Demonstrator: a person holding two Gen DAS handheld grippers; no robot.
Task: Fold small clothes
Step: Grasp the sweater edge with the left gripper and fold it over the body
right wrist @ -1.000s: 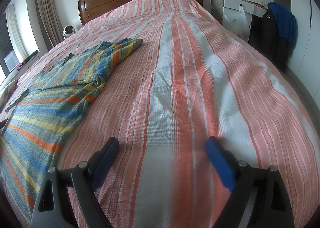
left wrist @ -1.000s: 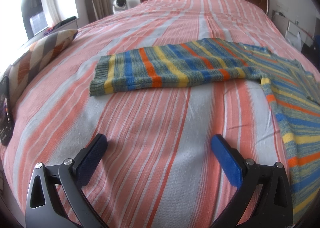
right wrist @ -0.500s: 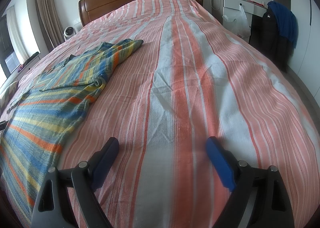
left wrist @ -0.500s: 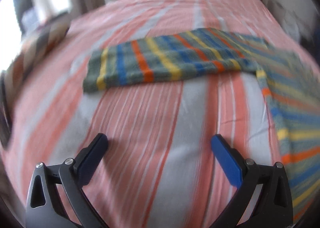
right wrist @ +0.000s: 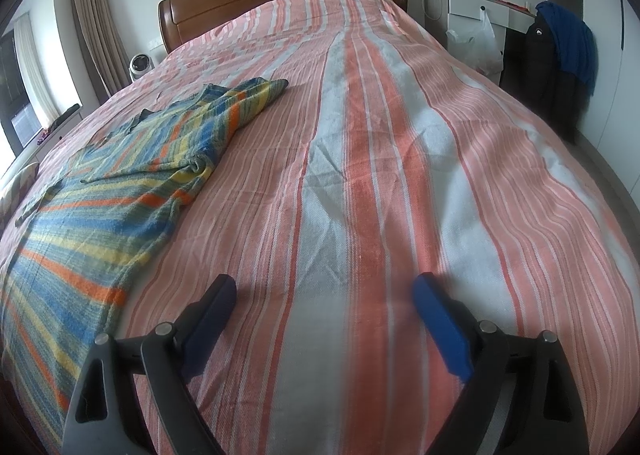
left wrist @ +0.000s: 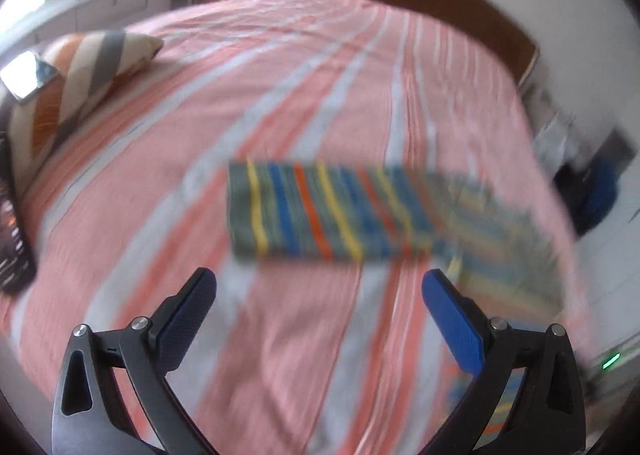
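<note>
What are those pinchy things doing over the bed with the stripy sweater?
A person holds one tool in each hand and means to fold the striped sweater spread on the bed. Both the left tool and the right tool are open and hold nothing. The left one points at a sleeve; that view is blurry. The right one is beside the sweater, over bare bedspread.

Open striped bedspread (right wrist: 360, 183) lies ahead of the right hand-held gripper (right wrist: 324, 295); the sweater (right wrist: 120, 183) covers its left side. A pillow (left wrist: 80, 83) occupies the bed's far-left edge.
</note>
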